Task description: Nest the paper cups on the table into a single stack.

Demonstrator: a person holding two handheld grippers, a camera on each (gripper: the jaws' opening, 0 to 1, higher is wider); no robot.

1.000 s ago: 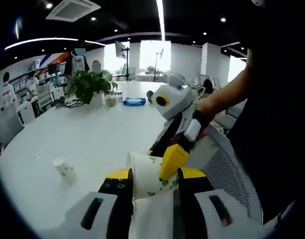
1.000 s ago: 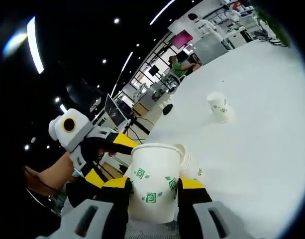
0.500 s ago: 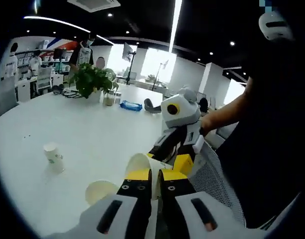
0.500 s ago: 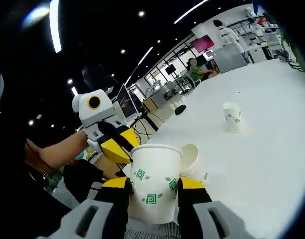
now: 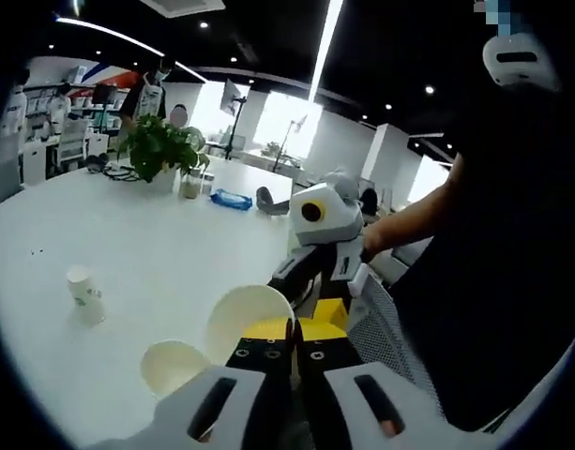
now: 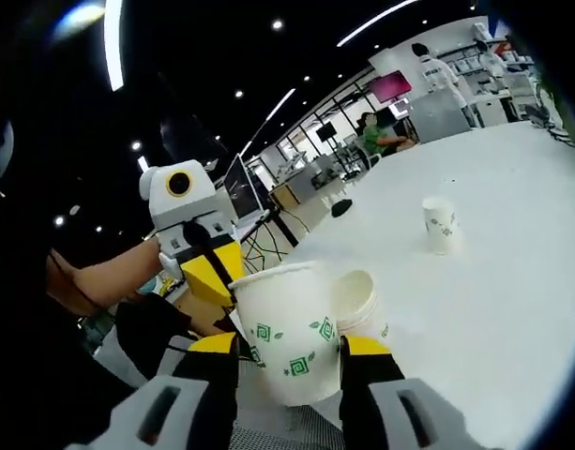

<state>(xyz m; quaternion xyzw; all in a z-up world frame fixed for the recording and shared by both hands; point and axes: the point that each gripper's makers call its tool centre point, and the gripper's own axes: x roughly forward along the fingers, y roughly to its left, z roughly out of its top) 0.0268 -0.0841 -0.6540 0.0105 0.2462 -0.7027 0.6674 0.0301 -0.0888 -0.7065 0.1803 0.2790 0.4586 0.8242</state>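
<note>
Left gripper [image 5: 295,339] first: its yellow-and-black jaws are pressed together, and they seem to nip the rim of the white paper cup with green leaf print [image 5: 248,314], though the contact itself is hard to make out from the left gripper view. That cup sits just in front of the jaw tips, mouth tipped toward the camera. Beside it, lower and to the left, a second white paper cup [image 5: 176,367] shows its open mouth, close against the first.

Over in the right gripper view, the right gripper [image 6: 289,349] has its jaws spread around the printed cup [image 6: 285,330], one against each side of the wall, so it is pinched across the body. The second cup [image 6: 360,305] peeks out just behind it. Further along the round white table [image 6: 493,281], a third small white paper cup with green print [image 6: 441,224] stands upright, well apart from the pair.

These cups look feather-light and thin-walled; I'd say a hard squeeze would oval them and jam the nesting. The rolled rim is the stiffest place to grip, gently.
</note>
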